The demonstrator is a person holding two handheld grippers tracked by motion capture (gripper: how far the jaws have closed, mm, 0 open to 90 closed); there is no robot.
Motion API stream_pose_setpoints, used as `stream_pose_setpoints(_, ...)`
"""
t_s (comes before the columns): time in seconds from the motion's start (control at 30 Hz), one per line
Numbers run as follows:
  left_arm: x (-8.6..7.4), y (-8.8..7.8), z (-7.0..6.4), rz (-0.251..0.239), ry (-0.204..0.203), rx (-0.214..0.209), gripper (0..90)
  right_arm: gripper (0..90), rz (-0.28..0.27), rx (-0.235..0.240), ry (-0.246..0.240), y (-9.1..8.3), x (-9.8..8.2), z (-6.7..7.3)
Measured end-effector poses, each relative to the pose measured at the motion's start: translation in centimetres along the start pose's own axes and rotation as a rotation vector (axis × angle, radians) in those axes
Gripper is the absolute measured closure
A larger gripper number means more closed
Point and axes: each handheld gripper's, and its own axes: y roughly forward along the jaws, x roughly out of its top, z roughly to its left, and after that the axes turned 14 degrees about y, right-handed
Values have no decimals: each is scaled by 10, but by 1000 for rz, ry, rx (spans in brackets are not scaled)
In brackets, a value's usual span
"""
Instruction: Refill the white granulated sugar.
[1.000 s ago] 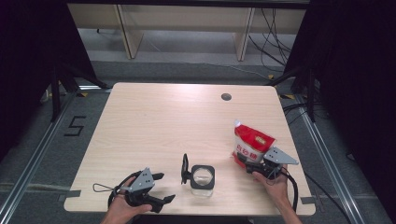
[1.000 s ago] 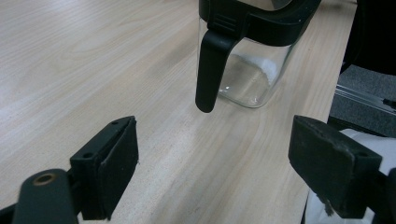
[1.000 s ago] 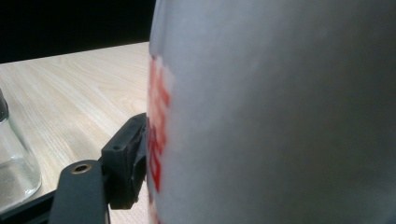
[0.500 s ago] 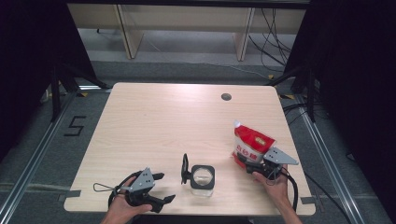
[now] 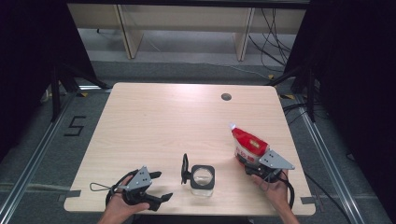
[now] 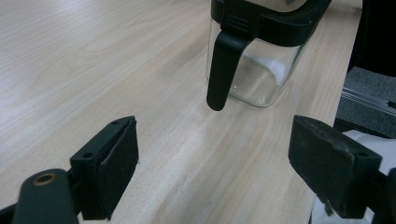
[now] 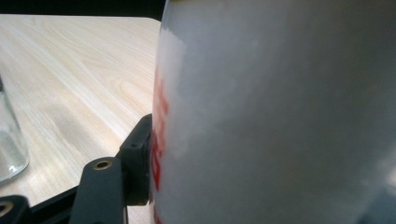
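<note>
- High view: the red and white pouch (image 5: 248, 143) is standing at the right side of the counter (image 5: 163, 121), leaning a little, with its white spout at the top. The right gripper (image 5: 252, 161) is sitting at the pouch's near lower end, in the person's right hand (image 5: 274, 189). Compared with a second ago, the pouch and both hands are staying almost where they were. The left gripper (image 5: 156, 186) is resting near the counter's front edge, left of the glass jar (image 5: 202, 179), which is keeping its place, black lid and handle on.
- Left gripper view: its fingers (image 6: 109, 165) are standing wide apart, released, with bare counter between them; the jar (image 6: 254, 70) is standing just ahead, its handle hanging down.
- Right gripper view: the pouch (image 7: 280, 112) is looming very close between the fingers; the left finger (image 7: 140, 158) is lying against its printed side. The fingers have just been closing on the pouch; whether both are pressing I cannot tell.
</note>
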Motion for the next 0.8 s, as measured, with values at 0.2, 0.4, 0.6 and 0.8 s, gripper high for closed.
stream_pose_setpoints(0.2, 0, 0, -2, 2, -30, 2, 160, 388, -12, -31, -88, -12, 10, 2)
stream_pose_setpoints(0.4, -1, 1, -1, -11, -37, 9, 160, 388, -11, -59, -264, -32, 25, 18)
stream_pose_setpoints(0.6, -1, 1, 1, 11, -3, 0, 160, 389, 15, -72, -308, -35, 31, 34)
stream_pose_setpoints(0.8, -2, 1, 0, 7, -24, 7, 160, 390, 44, -85, -422, -46, 34, 49)
